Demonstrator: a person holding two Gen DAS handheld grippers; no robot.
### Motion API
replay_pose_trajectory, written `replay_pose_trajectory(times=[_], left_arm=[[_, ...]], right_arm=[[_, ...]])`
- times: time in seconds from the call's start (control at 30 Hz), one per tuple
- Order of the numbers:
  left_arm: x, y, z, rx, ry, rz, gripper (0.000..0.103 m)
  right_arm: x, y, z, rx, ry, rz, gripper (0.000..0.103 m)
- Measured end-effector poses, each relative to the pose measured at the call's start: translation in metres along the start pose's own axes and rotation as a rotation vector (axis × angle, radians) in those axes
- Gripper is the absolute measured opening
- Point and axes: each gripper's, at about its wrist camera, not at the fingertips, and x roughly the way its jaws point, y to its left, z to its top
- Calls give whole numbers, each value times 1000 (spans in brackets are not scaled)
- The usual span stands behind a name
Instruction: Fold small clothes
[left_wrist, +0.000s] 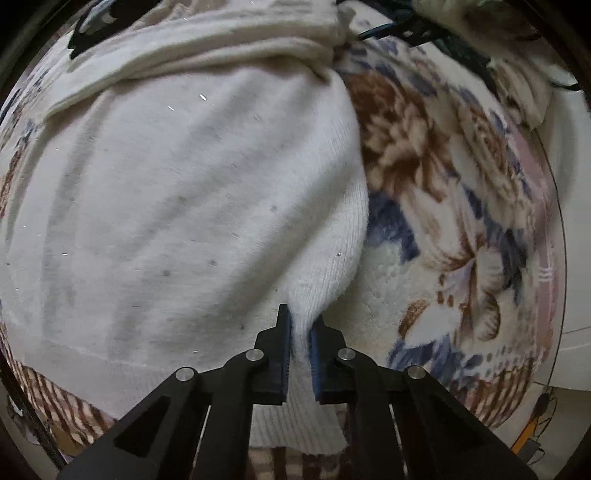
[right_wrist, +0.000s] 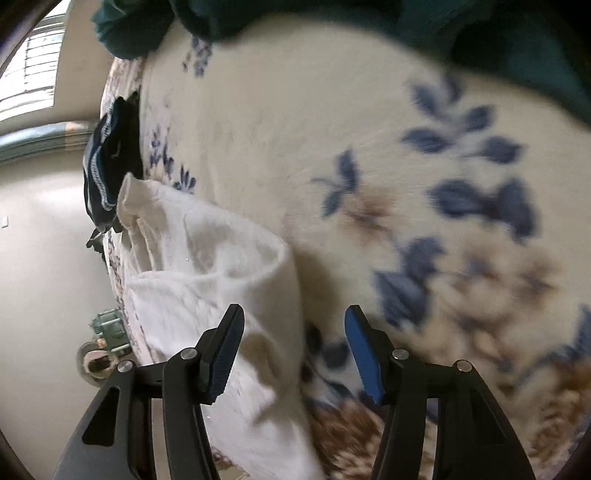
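Note:
A white knit garment (left_wrist: 184, 203) lies spread on a flower-patterned blanket (left_wrist: 443, 184), with a folded band across its far end. My left gripper (left_wrist: 301, 321) points straight down at the garment's near right corner and is shut on a pinch of its ribbed hem. In the right wrist view the same white garment (right_wrist: 207, 266) lies at the blanket's (right_wrist: 369, 129) left side. My right gripper (right_wrist: 294, 317) hovers over the garment's right edge. Its jaws stand apart; the left finger (right_wrist: 225, 350) is over the cloth, the blue-padded right finger (right_wrist: 360, 350) over the blanket. Nothing is gripped there.
A dark green garment (right_wrist: 369, 22) lies along the blanket's far side. A navy patterned cloth (right_wrist: 107, 162) hangs at the left edge, beside the drop to the pale floor (right_wrist: 44, 277). Another cream cloth (left_wrist: 517, 85) and a black object (left_wrist: 406, 29) sit beyond the white garment.

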Motion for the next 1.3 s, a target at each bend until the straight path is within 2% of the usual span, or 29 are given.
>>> replay_pose_trajectory(times=[0.03,0.07,0.1,0.37,0.5,0.63,0.77,0.87,0.97,1.13,1.3], left_arm=[[-7,4,2,-5,-10,0,6],[-15,8,3,-13,-24,-2,6],[-24,11,-3,-19,-37,-2,6],[-108,83,1,-182,-186,-18,6],[-132,143,-4,-264,-210,-30,6],[-134,205,-16,-323,-190,-41,6],[-131,267,-23,-372,-191,-41,6],[-127,307,-25,-394,-192,-14,6],[-114,347,-30,-448,-163,-27,6],[-90,398,-43,-566,-118,-57,6],[-69,413,-53,-582,-73,-65,6]], right_arm=[[8,3,2,4,3,14,51],[13,8,2,-3,-1,2,14],[16,14,1,-12,-10,-43,8],[-13,97,-19,-142,-75,-81,8],[-20,160,-25,-207,-88,-117,7],[-9,230,-33,-252,-102,-143,7],[33,308,-40,-281,-80,-195,7],[85,368,-45,-345,-55,-271,7],[151,417,-52,-406,-14,-375,7],[236,465,-56,-457,28,-494,7],[293,482,-63,-473,50,-569,7]])
